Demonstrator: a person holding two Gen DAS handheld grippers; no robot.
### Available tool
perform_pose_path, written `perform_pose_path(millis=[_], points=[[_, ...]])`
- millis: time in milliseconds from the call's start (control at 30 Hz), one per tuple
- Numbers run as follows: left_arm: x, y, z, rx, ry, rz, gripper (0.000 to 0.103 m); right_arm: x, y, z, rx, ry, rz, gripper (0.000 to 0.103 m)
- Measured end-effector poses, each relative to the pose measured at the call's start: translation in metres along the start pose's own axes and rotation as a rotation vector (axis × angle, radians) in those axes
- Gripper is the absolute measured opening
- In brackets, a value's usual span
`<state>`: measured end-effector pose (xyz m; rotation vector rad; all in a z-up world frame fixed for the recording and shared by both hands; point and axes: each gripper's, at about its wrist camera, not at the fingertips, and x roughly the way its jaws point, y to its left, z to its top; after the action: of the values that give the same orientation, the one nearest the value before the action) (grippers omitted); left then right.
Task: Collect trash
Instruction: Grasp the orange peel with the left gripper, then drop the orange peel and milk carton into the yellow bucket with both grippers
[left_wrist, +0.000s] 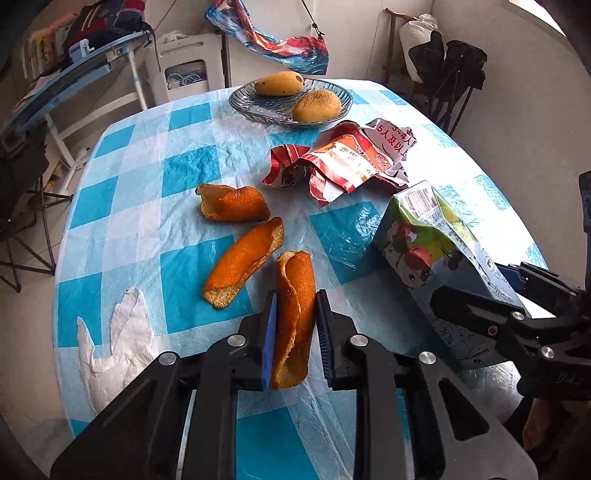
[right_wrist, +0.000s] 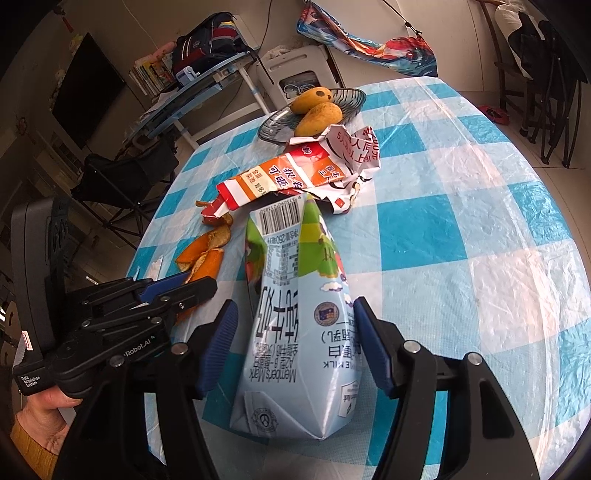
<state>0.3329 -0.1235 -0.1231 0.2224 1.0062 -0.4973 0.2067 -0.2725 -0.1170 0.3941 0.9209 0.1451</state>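
Left gripper (left_wrist: 295, 306): clamped on the nearest orange peel (left_wrist: 293, 273), blue pads pressing its two long edges, just beside the milk carton (left_wrist: 436, 254) on the carton's left. Peel curled into a loose roll, lying along the fingers, lower end apparently touching the checked tablecloth (right_wrist: 480, 221).

Right gripper (right_wrist: 295, 304): apart, standing astride the milk carton, with the carton's middle between the pads. A gap visible at the left pad; the right pad very close to the carton's edge, perhaps touching. No squeeze to see, so judged as no grip yet.

Handling of the peel, as a judgement: very light, dry at the edges, a bit springy, easy to crack if squeezed hard. Better to hold across the roll as now, gently, and to lift straight up.

Handling of the carton: flattened and dented, probably empty, so light, but with smooth printed skin that may slide between the pads. Best to pinch on the folded side creases near the middle, not on the soft flat face.

Also to collect, all to the left of the carton or beyond it: two more peels (left_wrist: 243, 258) (left_wrist: 234, 203) left of it, a crumpled red and white wrapper (left_wrist: 343, 162) just beyond its far end, a white tissue (left_wrist: 118, 343) well to the left near the table edge. Wrapper thin and springy; tissue soft, best gathered in a bunch.

No bin or bag visible in either view.
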Motion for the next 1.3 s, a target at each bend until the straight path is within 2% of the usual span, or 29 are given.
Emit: perform_pose_path(millis=[133,200,367,567,700,800,933,1067,1200,1300], points=[[0.002,0.002,0.004,-0.025,-0.008,0.007,0.019,0.001,0.001,0.000,-0.011,-0.004,-0.004,0.062],[-0.003,0.007,0.001,-0.067,-0.017,-0.009,0.016,0.001,0.001,0.001,-0.012,-0.005,-0.006,0.056],[-0.034,0.019,-0.023,-0.166,-0.066,-0.018,0.015,-0.004,0.000,-0.002,0.015,0.007,0.097,0.054],[-0.090,0.023,-0.073,-0.229,-0.126,0.000,0.015,-0.023,0.027,-0.012,-0.043,0.022,0.208,0.054],[-0.123,0.033,-0.120,-0.297,-0.139,0.029,0.015,-0.034,0.041,-0.047,-0.061,0.081,0.276,0.054],[-0.138,0.040,-0.156,-0.332,-0.127,0.042,0.015,-0.043,0.059,-0.082,-0.123,0.142,0.297,0.054],[-0.143,0.042,-0.194,-0.372,-0.097,0.025,0.015,-0.049,0.086,-0.127,-0.241,0.228,0.267,0.053],[-0.142,0.026,-0.212,-0.353,-0.077,-0.010,0.015,-0.049,0.103,-0.161,-0.338,0.296,0.193,0.053],[-0.141,0.008,-0.218,-0.303,-0.068,-0.023,0.015,-0.042,0.111,-0.179,-0.401,0.355,0.108,0.053],[-0.137,0.002,-0.227,-0.304,-0.045,-0.033,0.015,-0.046,0.108,-0.176,-0.376,0.317,0.042,0.060]])
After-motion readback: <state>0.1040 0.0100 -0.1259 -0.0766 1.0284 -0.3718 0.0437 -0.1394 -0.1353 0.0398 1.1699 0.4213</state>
